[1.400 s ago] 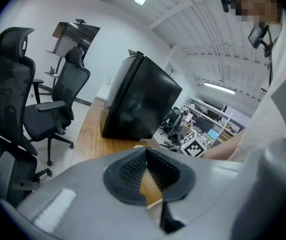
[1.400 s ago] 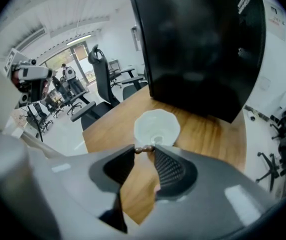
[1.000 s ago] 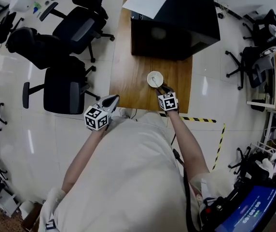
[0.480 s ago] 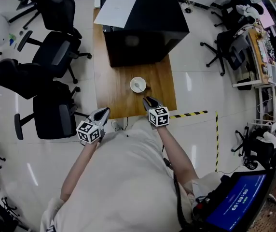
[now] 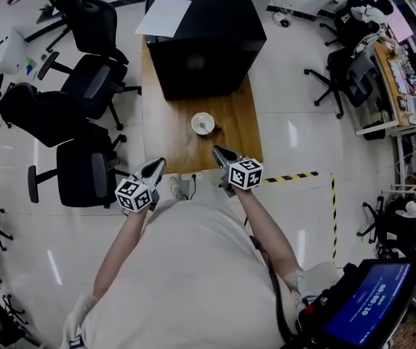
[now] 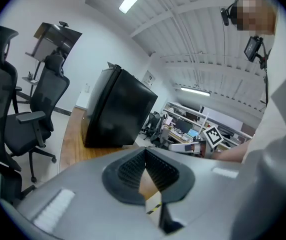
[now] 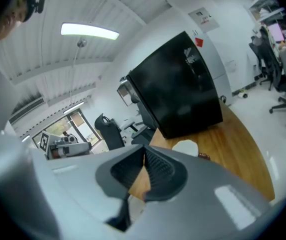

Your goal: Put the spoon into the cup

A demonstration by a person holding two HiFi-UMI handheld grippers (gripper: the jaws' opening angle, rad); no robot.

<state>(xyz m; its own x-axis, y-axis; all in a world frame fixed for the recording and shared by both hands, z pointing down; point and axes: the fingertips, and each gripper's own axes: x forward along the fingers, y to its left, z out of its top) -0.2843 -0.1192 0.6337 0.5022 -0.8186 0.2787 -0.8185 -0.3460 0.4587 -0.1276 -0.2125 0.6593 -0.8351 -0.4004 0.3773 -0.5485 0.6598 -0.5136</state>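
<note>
A white cup (image 5: 203, 123) stands on the wooden table (image 5: 172, 137) with the spoon (image 5: 205, 128) lying inside it. The same cup (image 7: 185, 146) peeks over the right gripper's body in the right gripper view. My right gripper (image 5: 216, 151) is shut and empty, hanging over the table's near edge, short of the cup. My left gripper (image 5: 159, 163) is also shut with nothing in it, at the table's near left corner. In both gripper views the jaw tips meet, left gripper (image 6: 144, 151) and right gripper (image 7: 144, 150).
A large black box (image 5: 201, 38) with a sheet of paper (image 5: 164, 17) on top fills the far half of the table. Black office chairs (image 5: 81, 173) stand to the left. Yellow-black floor tape (image 5: 295, 176) runs right of the table's near edge.
My right gripper let go at the cup, drew back toward the near edge, rose and shut. The spoon stays in the cup. My left gripper lifted slightly.
</note>
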